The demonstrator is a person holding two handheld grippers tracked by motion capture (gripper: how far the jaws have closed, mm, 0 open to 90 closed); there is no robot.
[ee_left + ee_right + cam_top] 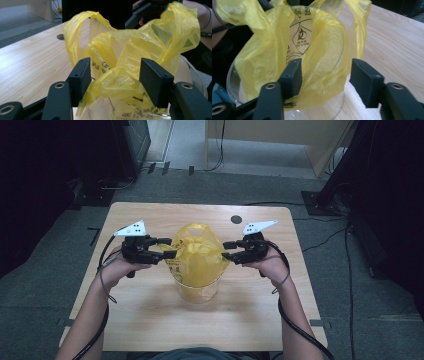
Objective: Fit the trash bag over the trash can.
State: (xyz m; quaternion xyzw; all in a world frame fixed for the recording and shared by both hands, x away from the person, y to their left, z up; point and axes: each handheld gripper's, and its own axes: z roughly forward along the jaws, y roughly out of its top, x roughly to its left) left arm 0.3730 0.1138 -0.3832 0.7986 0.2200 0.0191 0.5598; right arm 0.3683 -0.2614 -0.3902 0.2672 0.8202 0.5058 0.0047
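Observation:
A yellow plastic bag (197, 252) with a printed hazard sign sits in a clear round container (197, 291) at the middle of the wooden table (150, 320). My left gripper (171, 247) is at the bag's left side and my right gripper (225, 250) at its right side, both level and pointing inward. In the left gripper view, loose folds of the bag (120, 75) lie between the wide jaws of the left gripper (115, 72), not squeezed. In the right gripper view, the bag (319, 65) rests against one jaw of the right gripper (325, 72), with a gap to the other.
A round dark hole (236, 219) marks the table's far side. Grey floor, cables and dark stands surround the table. A person's forearms come in from the near edge. The container's clear rim (233, 82) shows beneath the bag.

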